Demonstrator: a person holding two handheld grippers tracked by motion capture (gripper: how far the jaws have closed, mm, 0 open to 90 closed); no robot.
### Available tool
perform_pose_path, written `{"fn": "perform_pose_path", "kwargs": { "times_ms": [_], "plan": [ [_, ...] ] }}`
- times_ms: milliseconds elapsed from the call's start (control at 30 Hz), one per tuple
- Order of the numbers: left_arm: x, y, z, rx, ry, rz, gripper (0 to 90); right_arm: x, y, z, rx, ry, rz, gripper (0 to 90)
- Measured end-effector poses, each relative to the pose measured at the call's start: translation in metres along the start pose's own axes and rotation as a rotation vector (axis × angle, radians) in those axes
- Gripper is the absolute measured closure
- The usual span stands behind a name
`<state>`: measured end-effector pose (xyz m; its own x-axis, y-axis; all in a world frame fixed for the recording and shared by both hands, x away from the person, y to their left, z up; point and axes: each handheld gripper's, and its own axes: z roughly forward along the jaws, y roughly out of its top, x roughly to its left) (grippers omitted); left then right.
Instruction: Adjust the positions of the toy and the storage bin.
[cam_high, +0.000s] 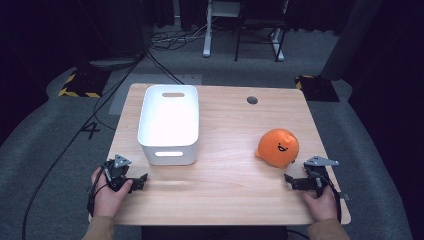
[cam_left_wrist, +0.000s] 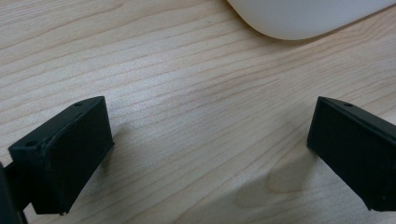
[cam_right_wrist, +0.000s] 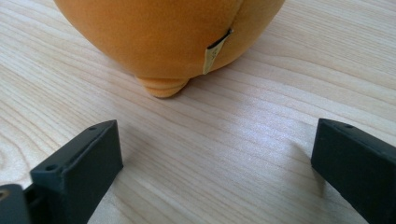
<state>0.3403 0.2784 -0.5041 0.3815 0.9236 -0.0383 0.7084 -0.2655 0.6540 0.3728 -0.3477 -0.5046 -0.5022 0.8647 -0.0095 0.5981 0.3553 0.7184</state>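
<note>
A: What is the counter (cam_high: 225, 165) like, and the room around it?

B: The counter is light wood with thin lines running across it. It has a small round hole (cam_high: 252, 100) near the far edge. It stands on a grey carpet floor (cam_high: 40, 150). The room behind is dark. Black cables (cam_high: 107, 95) run over the floor on the left, and there are yellow and black striped pads (cam_high: 80, 86) near the far corners. White desk legs (cam_high: 206, 30) stand at the back.

A: What is on the left side?

B: The left tool (cam_high: 144, 179) rests on the counter by the near edge, with a hand around it. Its jaws are wide apart and there is nothing between them. In the left gripper view I see bare wood between the jaws, and a round corner of the white bin (cam_left_wrist: 303, 18) farther ahead.

A: Tell me about the bin.

B: The white bin (cam_high: 169, 122) sits on the left half of the counter, open side up. It has a slot handle at each short end. Its long way runs from near to far. I see nothing inside it.

A: And on the right?

B: The orange plush toy (cam_high: 278, 147) sits on the right half of the counter, near the right tool (cam_high: 288, 179). It is round, so it has no clear long way. Its smiling face looks toward the near edge. In the right gripper view a little tag (cam_right_wrist: 215, 52) hangs from its seam, and a small nub (cam_right_wrist: 162, 86) touches the wood.

A: Is the right tool holding it?

B: No. Its jaws are spread wide with nothing in them, and the toy is just ahead
</note>
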Motion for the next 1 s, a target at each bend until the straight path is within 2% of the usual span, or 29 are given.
{"fn": "perform_pose_path", "kwargs": {
  "times_ms": [200, 267, 300, 333, 367, 433, 500, 567, 700, 900, 1000],
  "plan": [
    [0.001, 0.000, -0.001, -0.001, 0.004, 0.003, 1.1, 0.000, 0.000, 0.000, 0.000, -0.001, -0.002, 2.1],
    [0.001, 0.001, -0.003, -0.003, -0.001, 0.007, 14.5, 0.000, 0.000, 0.000, -0.001, 0.000, 0.000, 2.1],
    [0.002, 0.002, -0.006, -0.009, -0.003, 0.007, 14.5, 0.000, 0.000, 0.000, 0.000, -0.001, 0.000, 2.1],
    [0.003, 0.003, -0.008, -0.011, -0.024, -0.005, 22.5, 0.000, 0.000, 0.000, 0.000, -0.001, 0.000, 2.1],
    [0.003, 0.005, -0.012, -0.017, -0.025, -0.014, 14.1, 0.000, 0.000, 0.000, -0.001, 0.000, 0.002, 2.1],
    [0.002, 0.008, -0.018, -0.030, -0.016, -0.004, 19.6, 0.000, 0.000, 0.000, 0.000, 0.000, 0.000, 2.1],
    [0.001, 0.011, -0.024, -0.048, -0.024, -0.004, 15.4, 0.000, 0.000, 0.000, 0.000, 0.000, 0.001, 2.1],
    [-0.001, 0.014, -0.031, -0.068, -0.035, -0.010, 18.2, 0.000, 0.000, 0.000, 0.000, -0.001, -0.001, 2.1],
    [-0.002, 0.020, -0.042, -0.102, -0.032, -0.013, 18.3, 0.000, 0.000, 0.000, -0.001, 0.000, 0.001, 2.1],
    [-0.007, 0.030, -0.063, -0.192, -0.029, -0.006, 19.5, 0.000, 0.000, 0.000, -0.001, 0.000, 0.003, 2.1],
    [-0.008, 0.034, -0.070, -0.242, -0.034, -0.019, 20.0, 0.000, 0.000, 0.000, 0.000, -0.001, -0.001, 2.2]
  ]
}}
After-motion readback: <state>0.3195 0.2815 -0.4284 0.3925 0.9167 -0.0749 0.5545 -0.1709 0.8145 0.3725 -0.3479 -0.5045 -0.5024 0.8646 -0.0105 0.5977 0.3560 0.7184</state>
